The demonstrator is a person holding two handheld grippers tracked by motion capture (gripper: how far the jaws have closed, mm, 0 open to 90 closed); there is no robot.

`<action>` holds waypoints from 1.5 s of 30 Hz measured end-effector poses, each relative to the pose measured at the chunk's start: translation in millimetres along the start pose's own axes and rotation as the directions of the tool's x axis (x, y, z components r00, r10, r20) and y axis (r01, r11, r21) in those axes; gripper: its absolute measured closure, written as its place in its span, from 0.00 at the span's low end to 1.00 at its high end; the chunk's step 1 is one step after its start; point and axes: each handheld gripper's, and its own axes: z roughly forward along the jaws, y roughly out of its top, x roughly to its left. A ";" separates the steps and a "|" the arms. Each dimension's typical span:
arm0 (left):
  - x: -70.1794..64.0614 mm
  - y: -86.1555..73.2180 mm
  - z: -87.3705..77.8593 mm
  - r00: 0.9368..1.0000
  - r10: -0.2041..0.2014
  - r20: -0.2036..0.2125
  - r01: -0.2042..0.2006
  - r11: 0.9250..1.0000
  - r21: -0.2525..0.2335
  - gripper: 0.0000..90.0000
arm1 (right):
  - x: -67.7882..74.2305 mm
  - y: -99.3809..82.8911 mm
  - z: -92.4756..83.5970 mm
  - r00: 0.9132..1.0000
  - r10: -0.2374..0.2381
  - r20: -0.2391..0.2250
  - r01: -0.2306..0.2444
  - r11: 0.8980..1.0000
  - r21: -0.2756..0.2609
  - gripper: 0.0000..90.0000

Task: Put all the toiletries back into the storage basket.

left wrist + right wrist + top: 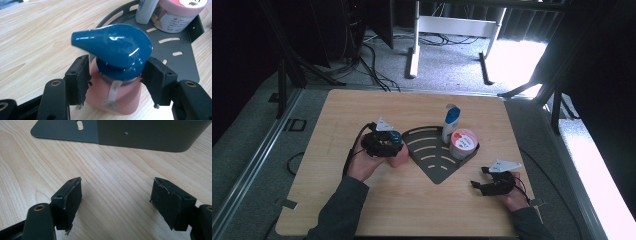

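Observation:
A pink pump bottle [117,97] with a blue pump head [112,45] stands on the wooden table [362,110], just left of a dark fan-shaped tray [437,167]. My left gripper [115,75] has its pads against both sides of the bottle's neck, below the pump head. From above, the left gripper [395,147] and the person's hand cover most of the bottle [399,156]. My right gripper [116,202] is open with bare table between its jaws. It rests low at the tray's near right side [478,178], facing the tray's wall [150,135].
On the tray stand a white bottle with a blue cap [451,122] and a pink-lidded tub [463,143], both at its far right corner. In the left gripper view the tub [178,15] and white bottle [147,10] sit beyond the pump head. Table legs and cables lie on the floor beyond.

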 end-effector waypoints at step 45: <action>-2.0 11.6 7.3 1.000 0.002 -0.005 -0.002 1.000 -0.011 0.58 | -0.3 -0.1 -0.1 1.000 0.004 -0.003 -0.004 1.000 -0.001 0.27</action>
